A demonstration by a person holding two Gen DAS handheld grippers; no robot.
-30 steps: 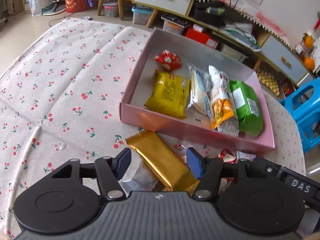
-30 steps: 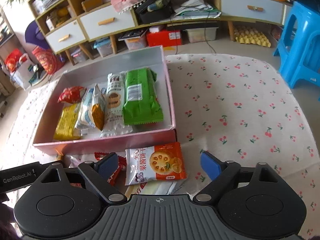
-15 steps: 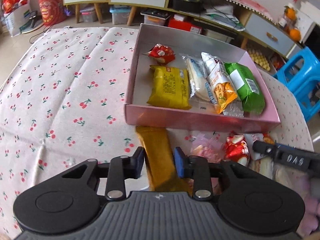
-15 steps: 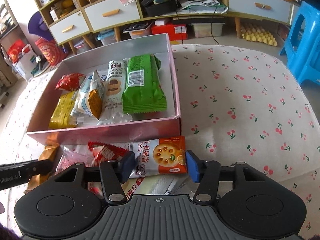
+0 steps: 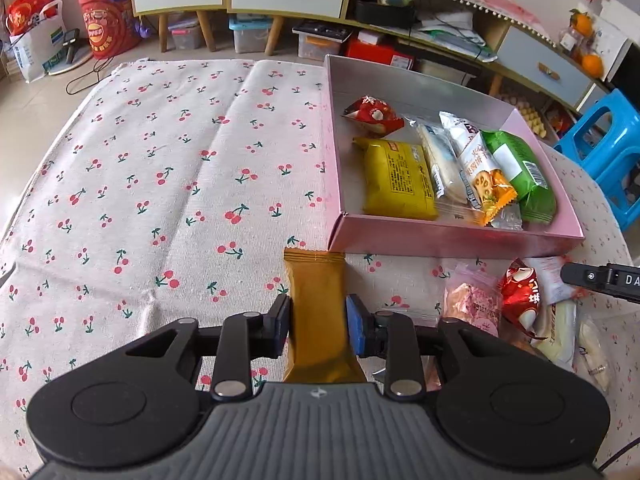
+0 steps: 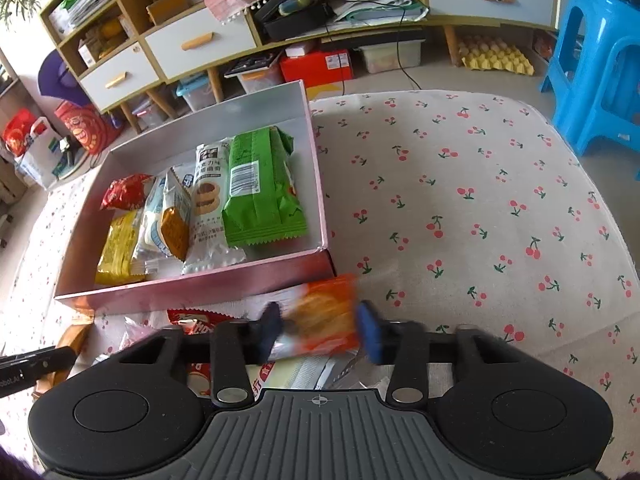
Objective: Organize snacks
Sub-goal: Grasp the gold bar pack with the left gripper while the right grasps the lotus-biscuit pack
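Left gripper (image 5: 317,320) clamps a gold foil snack bar (image 5: 319,312); right gripper (image 6: 320,330) pinches a blurred orange biscuit packet (image 6: 326,320) beside the pink cardboard box (image 6: 200,286).

orange packet (image 6: 326,322): motion-blurred, print unreadable
right gripper (image 6: 320,330): fingertips smeared by blur
gold bar (image 5: 318,316): near end hidden under gripper body
loose snacks (image 5: 520,308): overlapping, partly covered
yellow pack (image 6: 118,248): half hidden by neighbouring packets

Home; drawer cabinets (image 6: 200,46), cherry tablecloth (image 5: 180,168)
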